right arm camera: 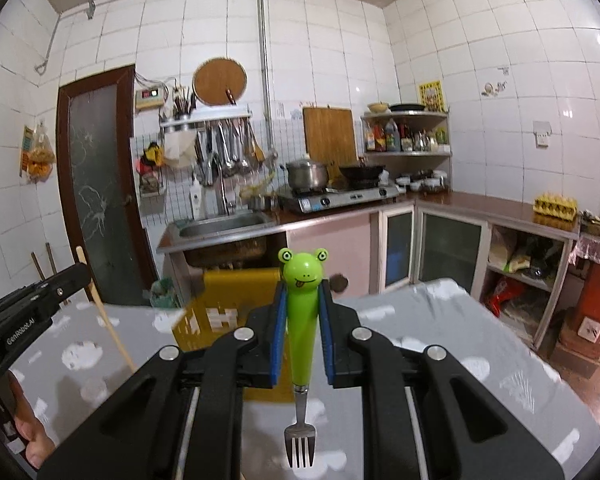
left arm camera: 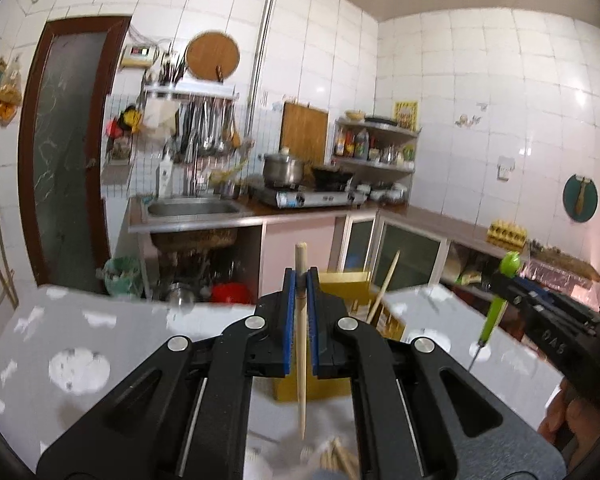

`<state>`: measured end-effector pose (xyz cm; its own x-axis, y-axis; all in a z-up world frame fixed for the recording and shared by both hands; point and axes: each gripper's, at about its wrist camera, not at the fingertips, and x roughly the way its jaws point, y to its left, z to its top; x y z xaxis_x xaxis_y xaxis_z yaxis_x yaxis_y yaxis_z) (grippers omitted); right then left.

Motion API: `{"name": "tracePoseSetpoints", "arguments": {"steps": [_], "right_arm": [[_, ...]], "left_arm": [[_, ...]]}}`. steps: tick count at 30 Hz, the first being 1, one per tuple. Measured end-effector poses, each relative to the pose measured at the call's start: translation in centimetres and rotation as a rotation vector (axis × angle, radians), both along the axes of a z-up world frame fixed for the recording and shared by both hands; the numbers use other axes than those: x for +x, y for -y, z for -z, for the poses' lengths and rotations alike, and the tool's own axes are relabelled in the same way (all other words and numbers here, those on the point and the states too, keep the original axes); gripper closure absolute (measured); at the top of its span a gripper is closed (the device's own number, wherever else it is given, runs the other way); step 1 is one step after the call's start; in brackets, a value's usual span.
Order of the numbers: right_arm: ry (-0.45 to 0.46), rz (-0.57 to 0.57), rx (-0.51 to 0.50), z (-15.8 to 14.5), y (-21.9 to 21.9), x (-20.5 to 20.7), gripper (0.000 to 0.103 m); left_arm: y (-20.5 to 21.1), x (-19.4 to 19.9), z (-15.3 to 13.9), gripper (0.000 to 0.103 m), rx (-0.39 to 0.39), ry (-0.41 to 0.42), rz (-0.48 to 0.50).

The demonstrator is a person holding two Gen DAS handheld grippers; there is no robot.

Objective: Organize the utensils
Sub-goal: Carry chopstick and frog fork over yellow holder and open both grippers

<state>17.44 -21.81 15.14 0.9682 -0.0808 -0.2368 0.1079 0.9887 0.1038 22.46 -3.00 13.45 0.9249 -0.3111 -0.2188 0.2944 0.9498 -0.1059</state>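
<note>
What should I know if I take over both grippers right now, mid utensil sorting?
Left gripper: shut on a wooden chopstick, held upright, tip down.
Right gripper: shut on the frog-handled fork, tines down.
Both are held above the grey cloud-print table.
Yellow organizer box sits ahead on the table; one chopstick already leans in it.
More chopsticks lie on the table below the left gripper.
Left: place both held pieces in the box, then the rest.

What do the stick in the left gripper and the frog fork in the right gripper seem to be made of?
Chopstick: probably bamboo or wood, pale tan, matte, unpainted. Fork: handle looks like glossy green plastic, moulded as a frog face; the tines look like shiny grey metal, likely steel.
</note>
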Motion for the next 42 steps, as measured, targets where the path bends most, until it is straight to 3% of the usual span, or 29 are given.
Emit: {"name": "tracePoseSetpoints", "arguments": {"steps": [7, 13, 19, 25, 30, 31, 33, 35, 42], "right_arm": [[0.044, -0.031, 0.019, -4.0, 0.0, 4.4, 0.087], [0.077, -0.025, 0.034, -5.3, -0.2, 8.8, 0.087], [0.062, -0.020, 0.057, -3.4, -0.2, 12.7, 0.087], [-0.065, -0.007, 0.074, 2.0, 0.7, 14.6, 0.087], [-0.157, -0.019, 0.096, 4.9, 1.9, 15.0, 0.085], [-0.180, -0.023, 0.095, 5.1, 2.1, 15.0, 0.084], [-0.201, -0.022, 0.086, 5.1, 2.3, 14.4, 0.074], [-0.190, -0.013, 0.085, 4.7, 2.6, 13.0, 0.052], [-0.226, -0.032, 0.051, 4.4, 2.8, 7.0, 0.040]], "left_arm": [[1.4, 2.0, -6.5, 0.098, -0.009, 0.125, -0.010], [3.3, 5.3, -8.4, 0.098, -0.002, 0.165, -0.023], [4.6, 9.0, -5.6, 0.098, 0.021, 0.114, -0.062], [4.9, 11.5, -0.2, 0.098, 0.070, -0.004, -0.067], [4.3, 12.1, 2.3, 0.098, 0.096, -0.077, -0.073], [4.1, 12.0, 2.5, 0.092, 0.103, -0.080, -0.074], [3.9, 11.6, 2.3, 0.068, 0.111, -0.086, -0.080], [3.2, 10.5, 1.7, 0.041, 0.104, -0.077, -0.093], [-0.3, 5.3, -0.1, 0.005, 0.067, -0.100, -0.076]]}}
